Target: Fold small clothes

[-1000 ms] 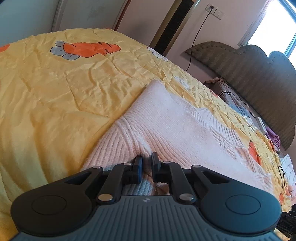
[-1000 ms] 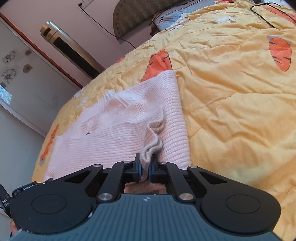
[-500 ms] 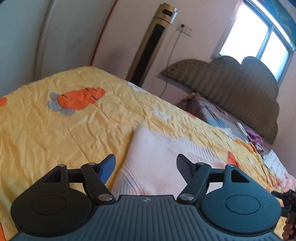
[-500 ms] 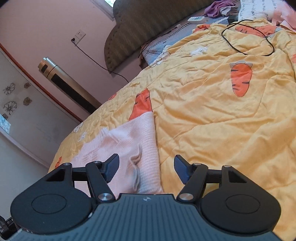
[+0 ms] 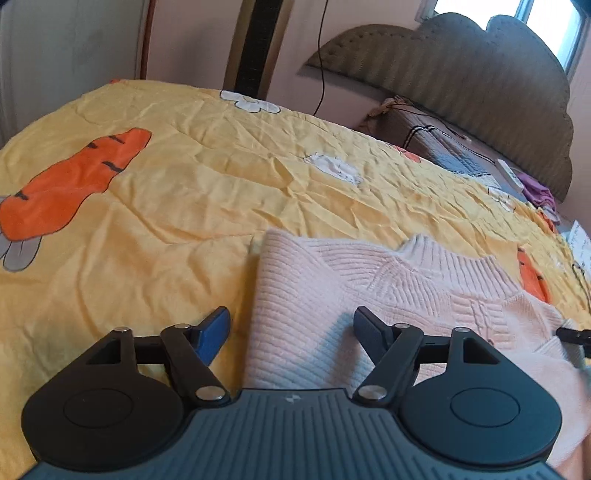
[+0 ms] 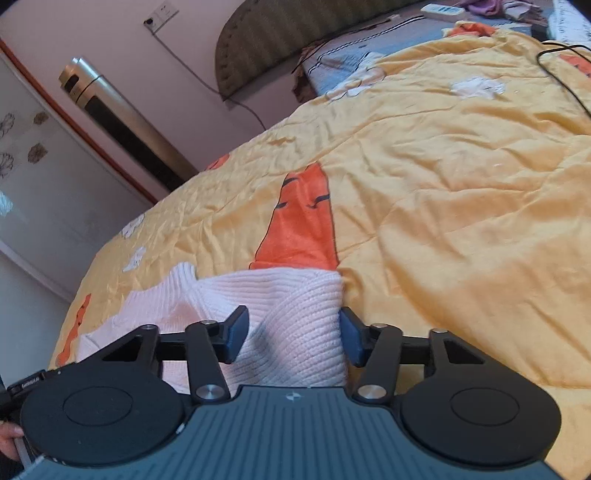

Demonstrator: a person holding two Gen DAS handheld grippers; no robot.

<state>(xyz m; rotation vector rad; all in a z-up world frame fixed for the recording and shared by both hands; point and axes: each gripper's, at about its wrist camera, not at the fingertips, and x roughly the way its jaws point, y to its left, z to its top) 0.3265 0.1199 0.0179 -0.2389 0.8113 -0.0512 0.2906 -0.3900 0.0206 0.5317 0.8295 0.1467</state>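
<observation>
Fingers [image 5: 216, 328] apart, L+R, over pink sweater [image 5: 332, 295] on quilt [image 5: 184, 206].

Bed [image 5: 461, 155] covered by a wrinkled yellow quilt [image 5: 221, 192] with orange carrot prints and small white patches, filling most of both views. Lying flat on the quilt, a pale pink knit sweater [image 5: 388, 288], lower centre to lower right of the left wrist view, ribbed collar toward the upper right. Same sweater [image 6: 295, 314] at lower centre-left in the right wrist view, its far edge overlapping the foot of a carrot print [image 6: 303, 225]. Black cable [image 6: 565, 70] looping over the quilt at upper right. Further back near the padded headboard [image 5: 461, 74], grey-blue bedding [image 6: 354, 55], a white remote [image 6: 441, 9] and purple cloth [image 5: 537, 190].
</observation>
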